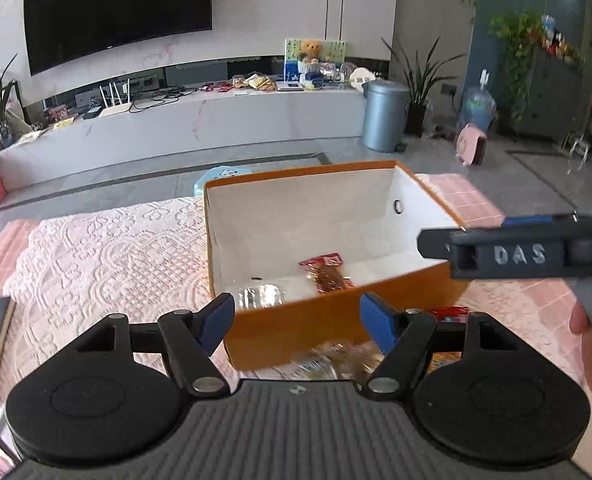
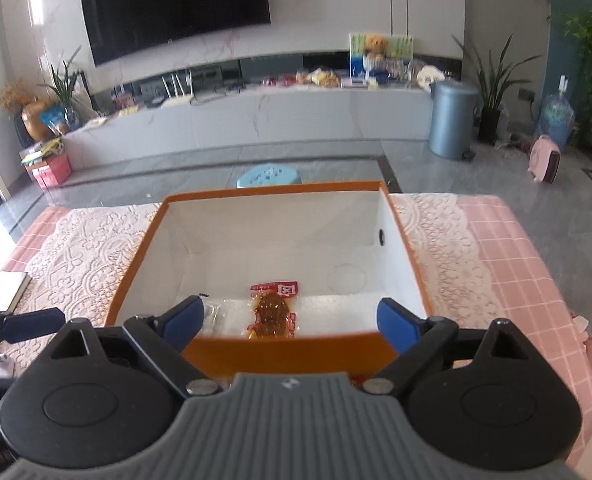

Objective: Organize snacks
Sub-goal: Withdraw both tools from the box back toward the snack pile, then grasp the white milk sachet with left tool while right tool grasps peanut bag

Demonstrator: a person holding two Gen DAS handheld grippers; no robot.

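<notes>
An orange box [image 1: 320,322] with a white inside stands open on the lace-covered table; it also shows in the right wrist view [image 2: 283,350]. Inside lie a red snack packet [image 1: 328,272] [image 2: 273,310] and a clear wrapped snack [image 1: 259,296] [image 2: 215,314]. More snack packets [image 1: 336,360] lie on the table in front of the box, partly hidden by my left gripper. My left gripper [image 1: 296,320] is open and empty, just before the box's near wall. My right gripper [image 2: 291,320] is open and empty above the box's near edge; it appears at the right of the left wrist view [image 1: 516,248].
A pink checked cloth [image 2: 516,280] with a lace cover [image 1: 107,256] covers the table. A book [image 2: 13,286] lies at the left table edge. Beyond are a blue stool [image 2: 267,174], a TV bench, a grey bin [image 1: 384,116] and plants.
</notes>
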